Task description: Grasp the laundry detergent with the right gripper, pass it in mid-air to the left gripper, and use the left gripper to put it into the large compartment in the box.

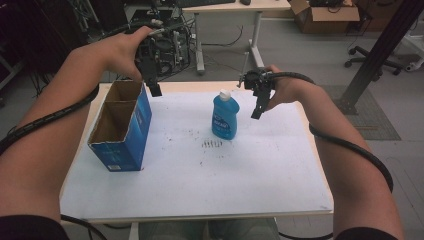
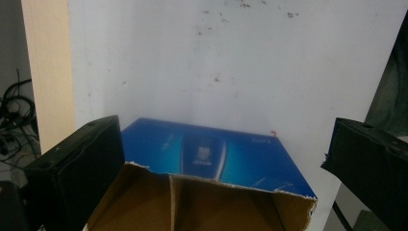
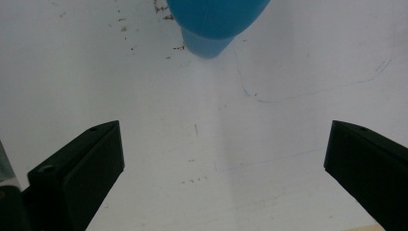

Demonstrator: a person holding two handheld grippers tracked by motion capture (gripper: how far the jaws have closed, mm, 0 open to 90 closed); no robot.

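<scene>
- The blue box [image 1: 121,127] stands on the white table [image 1: 210,185], near the table's left side in the high view. It is the thing to find the rest by.
- The box is open on top. Its inside is brown card, and a thin card wall splits it into two parts.
- Both parts of the box look empty in the high view.
- The top edge of the box is torn and ragged in the left gripper view [image 2: 211,180].
- The left gripper [image 1: 152,82] hangs in the air just above the far corner of the box. It does not touch the box.
- Its two black jaws stand wide apart, and nothing is between them. The left gripper view looks down into the box from there.
- The blue bottle [image 1: 225,116] stands upright on the table, well to the right of the box. It has a white cap on top.
- The right gripper [image 1: 259,107] hangs in the air just to the right of the bottle, so the bottle is between it and the box.
- Its jaws are wide apart too, and they hold nothing. The bottle [image 3: 216,24] sits beyond them in the right gripper view, not between them.
- Small dark specks lie on the table in front of the bottle, to the right of the box.
</scene>
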